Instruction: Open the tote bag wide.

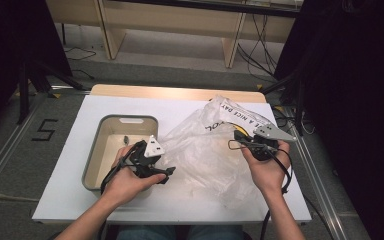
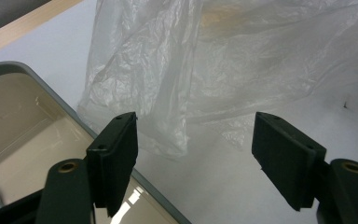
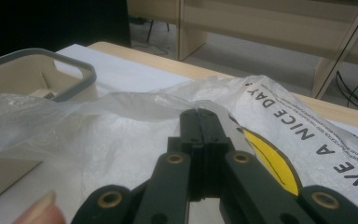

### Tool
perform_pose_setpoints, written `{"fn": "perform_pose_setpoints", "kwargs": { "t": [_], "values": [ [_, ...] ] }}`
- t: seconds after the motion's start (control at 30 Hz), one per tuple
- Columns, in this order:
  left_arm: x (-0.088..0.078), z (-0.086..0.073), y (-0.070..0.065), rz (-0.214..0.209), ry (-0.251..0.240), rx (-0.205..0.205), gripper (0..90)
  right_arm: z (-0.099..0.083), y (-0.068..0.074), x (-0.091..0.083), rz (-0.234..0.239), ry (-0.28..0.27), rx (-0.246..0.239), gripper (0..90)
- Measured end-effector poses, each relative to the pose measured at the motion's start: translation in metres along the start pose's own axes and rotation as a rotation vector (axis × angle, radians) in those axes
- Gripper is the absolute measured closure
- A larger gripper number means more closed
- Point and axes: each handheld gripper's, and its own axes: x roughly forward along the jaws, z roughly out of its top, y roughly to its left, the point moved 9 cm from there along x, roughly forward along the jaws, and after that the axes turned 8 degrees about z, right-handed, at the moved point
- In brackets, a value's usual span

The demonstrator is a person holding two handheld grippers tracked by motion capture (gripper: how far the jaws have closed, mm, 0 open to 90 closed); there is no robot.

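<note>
Bag (image 1: 205, 145) was thin, limp, slippery film. Right gripper (image 1: 240, 137) fingers pinched its edge; left gripper (image 2: 196, 154) fingers stood spread, hem between them, best hold there.

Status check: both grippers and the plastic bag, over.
Right gripper shut on plastic bag. Left gripper open, at bag's edge. Tub beside left gripper.

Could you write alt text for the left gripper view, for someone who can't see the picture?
Two black jaws of the left gripper stand wide apart with nothing pressed between them, aimed at a crumpled clear plastic bag lying on a white table. A beige tub with a grey rim sits at the left.
</note>
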Motion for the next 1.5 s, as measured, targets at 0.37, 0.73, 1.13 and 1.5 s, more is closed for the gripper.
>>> {"fn": "perform_pose_setpoints", "kwargs": {
  "t": [0.37,0.73,1.13,1.5],
  "values": [
    [-0.009,0.001,0.010,0.011,-0.017,-0.031,30.2,-0.001,-0.004,-0.002,-0.009,0.001,0.004,90.0],
    [-0.017,-0.002,0.029,0.040,-0.021,-0.063,29.4,-0.002,-0.007,-0.003,-0.019,0.004,0.012,90.0],
    [-0.019,-0.009,0.046,0.067,-0.010,-0.093,28.9,-0.003,-0.009,-0.004,-0.026,0.001,0.013,90.0],
    [-0.023,-0.011,0.059,0.090,-0.014,-0.118,28.3,-0.003,-0.009,-0.004,-0.025,0.001,0.015,90.0]
  ]
}}
